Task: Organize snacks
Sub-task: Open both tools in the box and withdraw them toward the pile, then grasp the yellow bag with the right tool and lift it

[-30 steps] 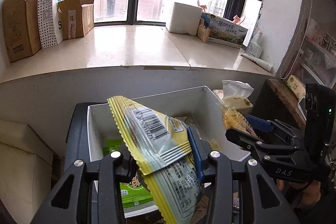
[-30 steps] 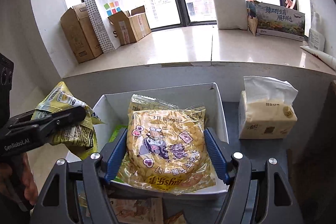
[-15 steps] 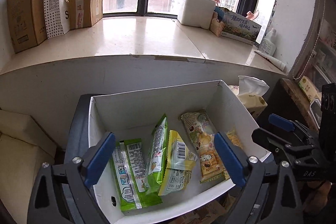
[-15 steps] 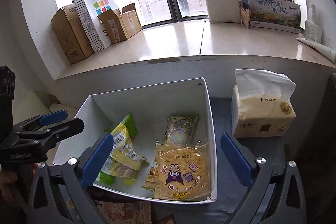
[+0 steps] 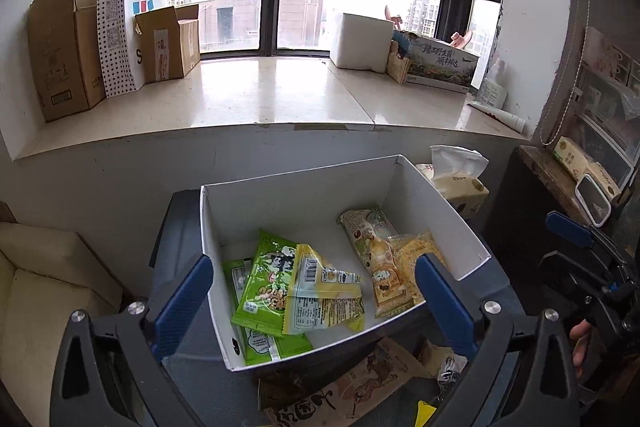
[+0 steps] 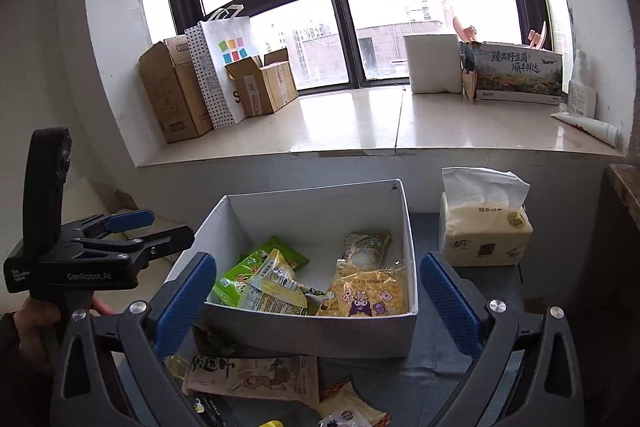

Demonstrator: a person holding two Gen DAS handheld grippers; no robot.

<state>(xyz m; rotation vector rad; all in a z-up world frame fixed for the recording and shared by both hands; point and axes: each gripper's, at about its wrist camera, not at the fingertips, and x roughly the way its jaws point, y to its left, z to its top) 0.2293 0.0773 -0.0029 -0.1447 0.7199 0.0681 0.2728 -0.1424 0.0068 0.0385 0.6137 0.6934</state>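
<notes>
Left gripper [image 5: 312,291]: jaws apart, empty.
Right gripper [image 6: 318,291]: jaws apart, empty.
Snack packets [image 5: 304,283]: inside white box [image 5: 296,187].
Right view only: brown packet [image 6: 256,375] before the box; tissue pack [image 6: 484,231] fully shown.

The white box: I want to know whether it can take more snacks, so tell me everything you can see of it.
The white box looks like thin cardboard, open-topped with four upright walls, white inside and out. It stands level on a blue-grey surface, below the windowsill, with the tissue pack to its right. Several snack packets lie flat on its floor; the rear part is bare. More packets lie outside against its front wall. Neither gripper touches it.
</notes>
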